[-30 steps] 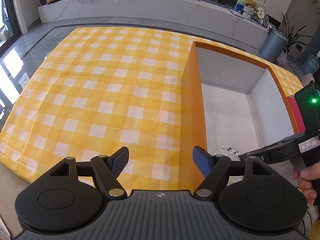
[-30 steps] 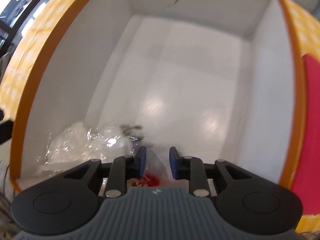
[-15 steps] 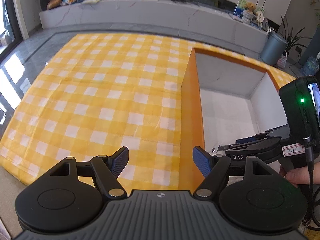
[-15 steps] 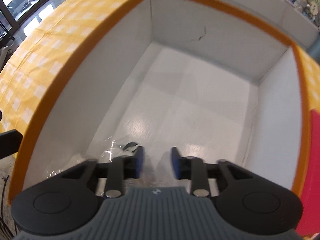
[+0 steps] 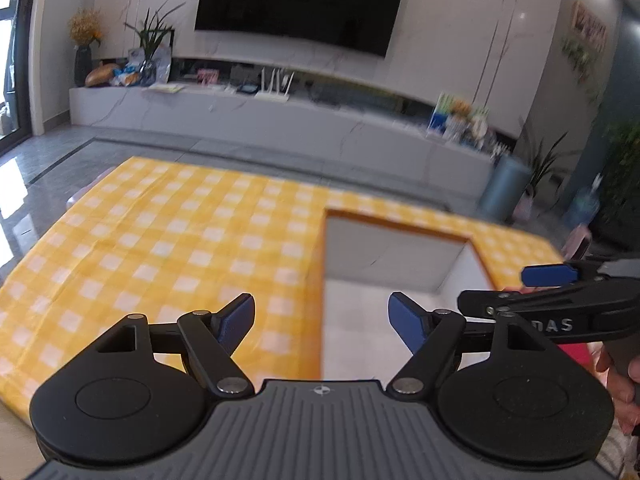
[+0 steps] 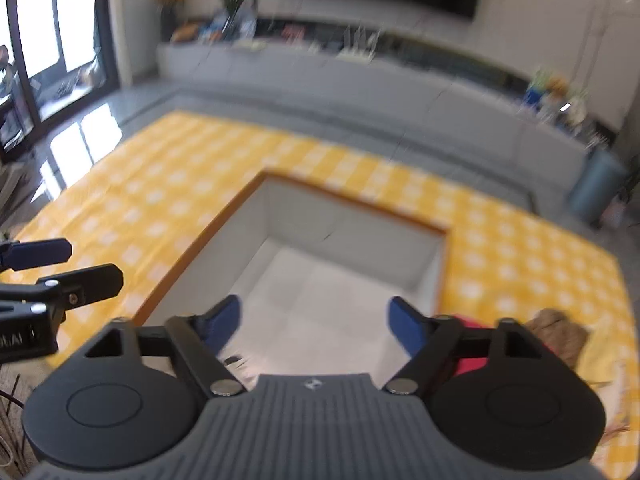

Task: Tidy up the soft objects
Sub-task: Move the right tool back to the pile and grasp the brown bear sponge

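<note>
My left gripper (image 5: 322, 316) hangs over the yellow checked cloth (image 5: 160, 248), its jaws wide, still opening, with nothing between them. It is just left of the orange-rimmed box (image 5: 394, 226) with white inner walls. My right gripper (image 6: 314, 316) is above that box (image 6: 340, 196); its jaws are opening and hold nothing. A scrap of clear plastic (image 6: 236, 362) shows on the box floor under its left finger. A red soft thing (image 6: 472, 364) and a brown soft thing (image 6: 560, 332) lie on the cloth right of the box. Each gripper shows in the other's view: right gripper (image 5: 520, 290), left gripper (image 6: 60, 268).
The cloth (image 6: 520, 248) covers a low surface with grey floor around it. A long grey TV bench (image 5: 280, 120) and a wall screen (image 5: 300, 0) stand beyond. A blue-grey bin (image 5: 504, 188) and plants are at the far right. A hand (image 5: 624, 380) holds the right gripper.
The right gripper let go of the clear plastic package inside the box, opened wide and rose out of it. Both grippers lifted and tilted up, so the room now shows.
</note>
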A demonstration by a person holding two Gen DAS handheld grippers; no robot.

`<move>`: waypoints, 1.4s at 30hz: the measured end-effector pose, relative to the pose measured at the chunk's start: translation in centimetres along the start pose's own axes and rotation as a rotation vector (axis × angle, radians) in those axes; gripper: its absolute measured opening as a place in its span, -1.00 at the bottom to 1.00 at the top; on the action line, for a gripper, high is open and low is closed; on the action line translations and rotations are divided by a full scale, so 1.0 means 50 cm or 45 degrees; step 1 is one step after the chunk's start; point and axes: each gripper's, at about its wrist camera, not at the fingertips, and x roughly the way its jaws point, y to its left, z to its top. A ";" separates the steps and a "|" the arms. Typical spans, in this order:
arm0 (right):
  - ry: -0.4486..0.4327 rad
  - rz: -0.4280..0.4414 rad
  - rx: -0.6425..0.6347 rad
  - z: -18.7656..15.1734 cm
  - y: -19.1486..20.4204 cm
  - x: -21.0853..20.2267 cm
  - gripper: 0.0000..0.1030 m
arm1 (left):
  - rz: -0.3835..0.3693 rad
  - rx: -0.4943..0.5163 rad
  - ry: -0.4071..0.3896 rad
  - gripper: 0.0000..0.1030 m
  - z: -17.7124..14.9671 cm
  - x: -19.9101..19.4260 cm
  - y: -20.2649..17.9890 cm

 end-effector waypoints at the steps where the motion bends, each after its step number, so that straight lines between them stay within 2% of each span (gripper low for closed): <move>1: -0.037 -0.022 0.009 -0.001 -0.013 -0.017 0.75 | -0.021 0.003 -0.027 0.75 -0.001 -0.003 -0.005; 3: -0.093 -0.059 0.032 -0.012 -0.041 -0.056 0.78 | -0.040 0.046 -0.080 0.75 -0.005 -0.008 -0.019; 7: -0.193 -0.189 0.118 -0.045 -0.103 -0.090 0.92 | 0.020 0.172 -0.150 0.76 -0.016 -0.010 -0.061; 9: -0.238 -0.278 0.172 -0.065 -0.135 -0.102 0.94 | -0.003 0.197 -0.148 0.76 -0.020 -0.006 -0.079; 11: -0.280 -0.401 0.265 -0.092 -0.176 -0.117 0.94 | -0.052 0.139 -0.127 0.76 -0.021 0.001 -0.092; 15: -0.255 -0.537 0.473 -0.140 -0.266 -0.114 0.94 | -0.159 0.034 -0.076 0.76 -0.027 0.009 -0.117; 17: -0.254 -0.596 0.534 -0.165 -0.299 -0.119 0.94 | -0.175 0.075 -0.049 0.76 -0.030 0.012 -0.140; 19: -0.277 -0.628 0.581 -0.184 -0.326 -0.119 0.94 | -0.153 0.145 -0.066 0.76 -0.039 0.009 -0.165; 24: -0.236 -0.646 0.625 -0.223 -0.380 -0.100 0.95 | -0.115 0.218 -0.057 0.76 -0.050 0.008 -0.229; 27: -0.118 -0.547 0.662 -0.251 -0.418 -0.077 0.95 | -0.149 0.224 -0.010 0.76 -0.045 0.019 -0.271; 30: -0.026 -0.515 0.705 -0.286 -0.443 -0.051 0.95 | -0.196 0.256 0.034 0.76 -0.042 0.033 -0.322; 36: 0.115 -0.419 0.678 -0.326 -0.456 0.031 0.95 | -0.282 0.334 0.160 0.76 -0.044 0.079 -0.430; 38: 0.123 -0.360 0.678 -0.330 -0.456 0.050 0.95 | -0.301 0.358 0.180 0.76 -0.046 0.090 -0.464; 42: 0.201 -0.365 0.625 -0.333 -0.450 0.092 0.95 | -0.277 0.422 0.181 0.76 -0.056 0.097 -0.516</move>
